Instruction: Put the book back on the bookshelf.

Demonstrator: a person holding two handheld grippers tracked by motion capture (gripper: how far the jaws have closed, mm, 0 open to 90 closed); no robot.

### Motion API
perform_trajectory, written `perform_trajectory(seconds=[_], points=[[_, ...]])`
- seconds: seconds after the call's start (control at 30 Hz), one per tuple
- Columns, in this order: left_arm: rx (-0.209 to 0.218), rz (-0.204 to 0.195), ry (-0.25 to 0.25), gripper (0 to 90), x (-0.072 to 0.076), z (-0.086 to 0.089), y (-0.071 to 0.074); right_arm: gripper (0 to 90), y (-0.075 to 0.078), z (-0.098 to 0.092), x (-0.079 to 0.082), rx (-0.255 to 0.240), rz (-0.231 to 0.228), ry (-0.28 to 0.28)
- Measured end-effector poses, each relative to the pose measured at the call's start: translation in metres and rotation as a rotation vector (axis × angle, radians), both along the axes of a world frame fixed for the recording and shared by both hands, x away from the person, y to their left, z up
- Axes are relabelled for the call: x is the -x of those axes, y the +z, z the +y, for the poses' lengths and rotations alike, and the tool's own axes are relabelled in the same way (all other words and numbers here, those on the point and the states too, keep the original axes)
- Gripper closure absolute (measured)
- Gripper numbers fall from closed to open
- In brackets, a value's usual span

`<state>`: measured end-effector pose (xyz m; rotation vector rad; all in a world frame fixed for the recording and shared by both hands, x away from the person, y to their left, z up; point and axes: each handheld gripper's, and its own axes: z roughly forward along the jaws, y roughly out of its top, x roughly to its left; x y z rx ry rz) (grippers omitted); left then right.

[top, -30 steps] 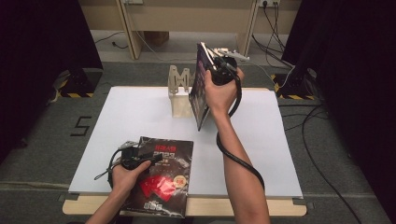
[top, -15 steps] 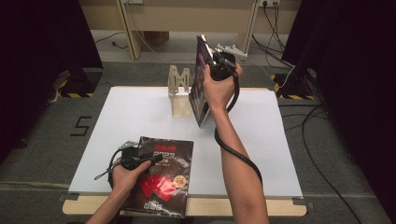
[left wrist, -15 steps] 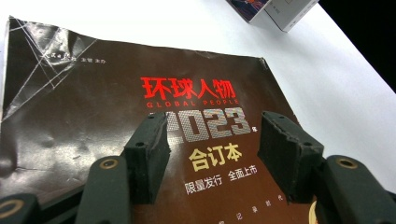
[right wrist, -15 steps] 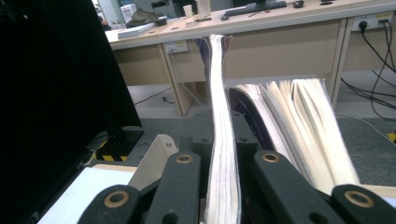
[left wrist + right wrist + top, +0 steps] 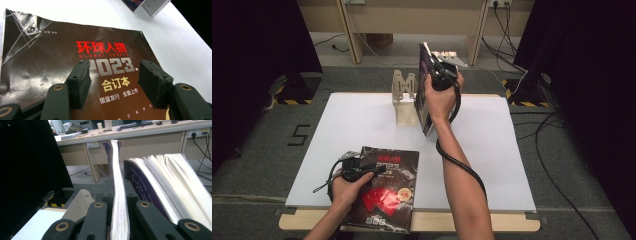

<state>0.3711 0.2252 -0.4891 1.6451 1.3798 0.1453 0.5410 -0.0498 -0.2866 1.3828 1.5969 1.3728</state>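
**Book held by part of its pages above the rack; the loose block may swing**

The right gripper (image 5: 438, 75) is clamped on a purple-covered book (image 5: 424, 95), held upright in the air above the far middle of the white table (image 5: 492, 150), just beside the wooden rack (image 5: 404, 100). In the right gripper view the jaws pinch one cover and a thin sheaf of pages (image 5: 118, 202); the rest of the block (image 5: 172, 187) fans away to the right, ungripped.

The left gripper (image 5: 362, 172) rests over a dark magazine (image 5: 387, 190) lying flat at the near edge of the table. Its jaws stand apart, with the cover (image 5: 62, 62) beneath them and nothing pinched.

Risks, as judged:
- The free pages could hang open and catch the rack's uprights on lowering, creasing them or tipping the rack.
- The pinched sheaf could tear or slip under the book's full weight.
- The magazine overhangs the near edge; a nudge could send it off.

How far the lower corner clears the table cannot be told from the high view.
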Motion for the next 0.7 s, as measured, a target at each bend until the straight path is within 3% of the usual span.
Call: perform_trajectory(seconds=[0.4,0.7], points=[[0.002,-0.001,0.002,41.8,-0.001,0.001,0.0,84.4,-0.024,0.011,-0.006,0.059,0.022,-0.002],[0.005,-0.007,0.003,41.8,0.0,0.002,0.002,83.8,-0.025,0.016,-0.001,0.097,0.04,-0.014]])
